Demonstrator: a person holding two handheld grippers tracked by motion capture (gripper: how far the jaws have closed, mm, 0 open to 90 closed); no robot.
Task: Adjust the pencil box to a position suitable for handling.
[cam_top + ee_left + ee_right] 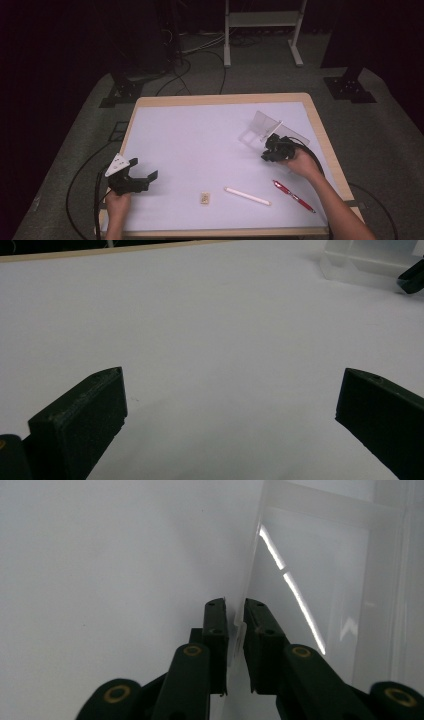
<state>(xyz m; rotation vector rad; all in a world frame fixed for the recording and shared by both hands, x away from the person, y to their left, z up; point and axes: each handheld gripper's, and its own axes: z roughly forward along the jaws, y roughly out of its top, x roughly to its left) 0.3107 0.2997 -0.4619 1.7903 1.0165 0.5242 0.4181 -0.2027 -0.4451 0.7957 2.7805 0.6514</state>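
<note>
Up close, clear box (320,580) wall (pinched)

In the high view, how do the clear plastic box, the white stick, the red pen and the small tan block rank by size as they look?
1. clear plastic box
2. white stick and red pen: they look about equally long, so I do not rank them
3. small tan block

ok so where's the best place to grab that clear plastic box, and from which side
Grip the thin edge of the clear plastic box at its raised lid, coming from the person's side. That edge stands free and slim enough to fit between the jaws, as the right claw pinching it shows.
</note>
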